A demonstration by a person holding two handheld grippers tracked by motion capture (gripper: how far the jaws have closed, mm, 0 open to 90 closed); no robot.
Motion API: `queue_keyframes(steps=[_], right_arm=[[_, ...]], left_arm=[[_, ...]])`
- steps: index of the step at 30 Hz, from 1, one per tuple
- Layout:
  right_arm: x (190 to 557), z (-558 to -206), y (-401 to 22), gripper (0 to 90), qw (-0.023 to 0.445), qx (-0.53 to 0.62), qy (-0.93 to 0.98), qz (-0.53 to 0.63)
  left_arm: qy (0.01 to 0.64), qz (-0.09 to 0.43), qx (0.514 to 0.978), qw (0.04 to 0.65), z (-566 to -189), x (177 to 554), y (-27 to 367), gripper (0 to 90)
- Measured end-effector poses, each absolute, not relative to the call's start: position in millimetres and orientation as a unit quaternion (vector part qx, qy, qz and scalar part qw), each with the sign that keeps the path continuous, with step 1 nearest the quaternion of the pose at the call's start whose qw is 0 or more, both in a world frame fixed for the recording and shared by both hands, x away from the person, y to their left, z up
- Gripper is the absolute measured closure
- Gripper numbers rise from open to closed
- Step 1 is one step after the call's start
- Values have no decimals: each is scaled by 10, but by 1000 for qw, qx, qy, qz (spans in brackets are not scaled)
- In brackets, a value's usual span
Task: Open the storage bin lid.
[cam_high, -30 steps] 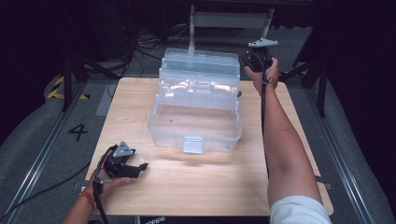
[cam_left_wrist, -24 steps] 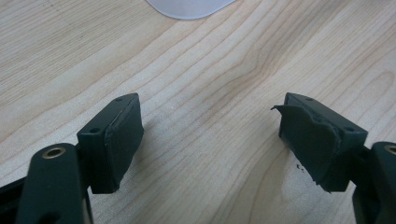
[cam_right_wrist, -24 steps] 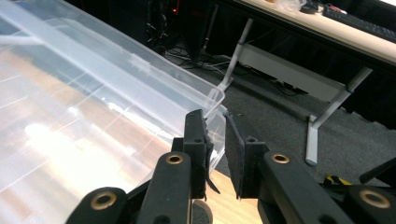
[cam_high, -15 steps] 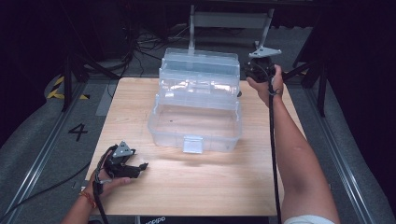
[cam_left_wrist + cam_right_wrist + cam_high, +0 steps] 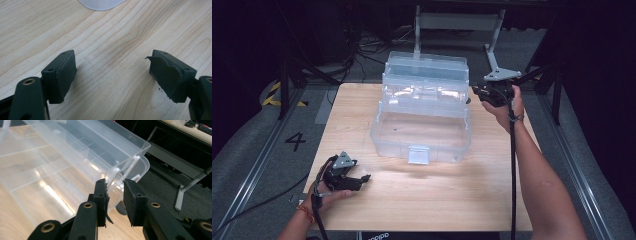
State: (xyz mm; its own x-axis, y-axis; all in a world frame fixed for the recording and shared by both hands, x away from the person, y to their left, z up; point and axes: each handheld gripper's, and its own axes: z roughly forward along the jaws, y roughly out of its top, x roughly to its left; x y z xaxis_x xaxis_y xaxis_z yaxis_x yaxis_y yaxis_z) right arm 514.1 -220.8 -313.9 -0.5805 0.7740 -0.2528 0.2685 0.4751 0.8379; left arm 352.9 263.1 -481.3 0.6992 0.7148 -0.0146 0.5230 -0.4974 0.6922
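Note:
A clear plastic tiered storage box (image 5: 422,115) stands open in the middle of the wooden table (image 5: 437,200), its upper trays stepped back. My right gripper (image 5: 473,94) is at the box's right end, level with the upper trays. In the right gripper view its jaws (image 5: 116,182) stand a narrow gap apart, pointing at a clear hinge strut (image 5: 127,170) on the box (image 5: 62,165) just beyond the tips. My left gripper (image 5: 362,181) rests on the table at the front left, wide open (image 5: 112,72) over bare wood (image 5: 112,32), with nothing between its jaws.
A grey metal stand (image 5: 457,20) rises behind the table. Cables lie on the dark floor at the back left. A "4" mark (image 5: 295,141) sits on the floor left of the table. A corner of the box (image 5: 100,3) shows ahead of the left gripper.
My right gripper has come forward and down along the box's right end, closer to the upper trays. The left gripper and the box have stayed put.

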Motion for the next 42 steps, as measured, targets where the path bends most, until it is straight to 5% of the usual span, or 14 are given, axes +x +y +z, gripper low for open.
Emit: queue_keyframes(steps=[24, 42], right_arm=[[4475, -3463, -2538, 630, 298, 313, 814, 388], [4037, -3839, -2781, 480, 292, 329, 820, 366]], left_arm=[[364, 140, 854, 345, -4813, 3525, 2628, 221], [367, 146, 852, 344, -4814, 3523, 2619, 218]])
